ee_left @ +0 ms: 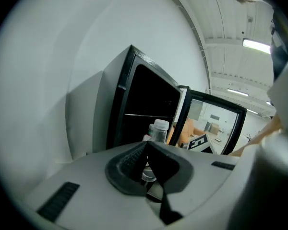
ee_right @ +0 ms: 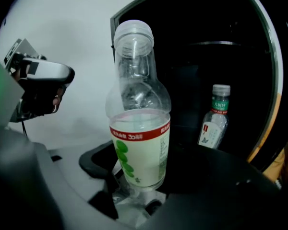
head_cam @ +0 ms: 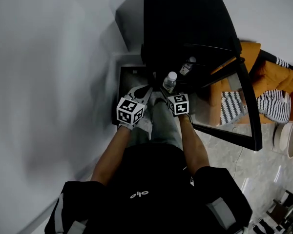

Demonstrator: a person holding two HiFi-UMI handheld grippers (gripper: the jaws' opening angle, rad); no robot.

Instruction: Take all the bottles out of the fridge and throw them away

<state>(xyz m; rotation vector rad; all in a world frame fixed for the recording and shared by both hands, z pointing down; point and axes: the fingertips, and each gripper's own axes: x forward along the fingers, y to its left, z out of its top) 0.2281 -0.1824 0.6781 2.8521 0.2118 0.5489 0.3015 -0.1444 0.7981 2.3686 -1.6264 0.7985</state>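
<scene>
Clear plastic bottle [ee_right: 139, 143] stands clamped upright in the right gripper [ee_right: 134, 190], before the open black fridge [ee_right: 206, 71]. Its white label bears green dots and a red band reading "30". Beyond it, inside the fridge, a second bottle [ee_right: 214, 121] wears a green-and-white label, its print unreadable. Left gripper [ee_left: 146, 152] is clenched, empty.

Orange sofa [head_cam: 278, 77] with striped cushions [head_cam: 274, 105] (black-white); glossy tiled floor [head_cam: 219, 150].
</scene>
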